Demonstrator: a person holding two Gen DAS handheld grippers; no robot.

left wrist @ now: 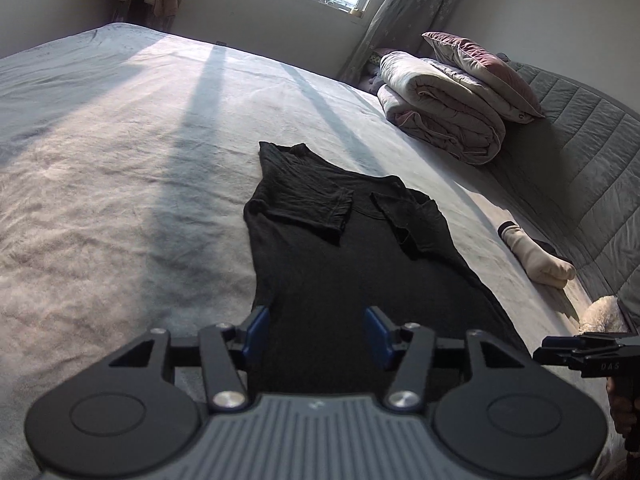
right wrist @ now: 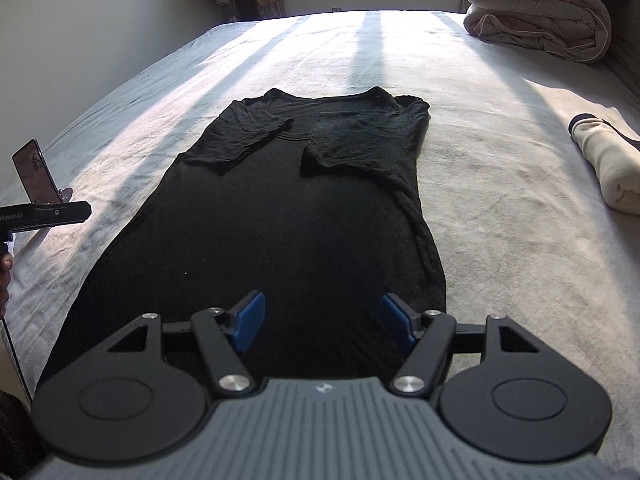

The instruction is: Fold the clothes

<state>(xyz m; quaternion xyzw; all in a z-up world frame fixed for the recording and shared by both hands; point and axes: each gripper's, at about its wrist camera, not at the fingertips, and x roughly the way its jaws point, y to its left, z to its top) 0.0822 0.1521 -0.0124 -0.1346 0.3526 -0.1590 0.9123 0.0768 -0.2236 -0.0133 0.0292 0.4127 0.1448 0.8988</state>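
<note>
Shirt (right wrist: 256,216) black tee, lies flat on bed (right wrist: 500,220), collar at far end, hem nearest the cams, both sleeves already folded in over the chest so body is a long narrow strip. Left gripper (left wrist: 316,332) over hem end w/ fingers apart, nothing between them, no cloth pinched; right gripper (right wrist: 324,320) same, fingers wide and empty above the hem, near right edge of strip. Judging next step = grab hem corners and fold lengthwise up toward collar. Risks: right sleeve (right wrist: 360,136) sits bunched/wrinkled at the shoulder, lifting the hem fast could drag it open and undo the fold; thin fabric, fingers may catch only top layer or pick up the bedsheet too; if the two grips are uneven the fold goes skewed. Rolled cream garment (right wrist: 608,164) lies well apart to the right, quilt pile (right wrist: 540,12) at far corner, neither in the way. Phone on mount (right wrist: 34,172) at left edge of right cam
</note>
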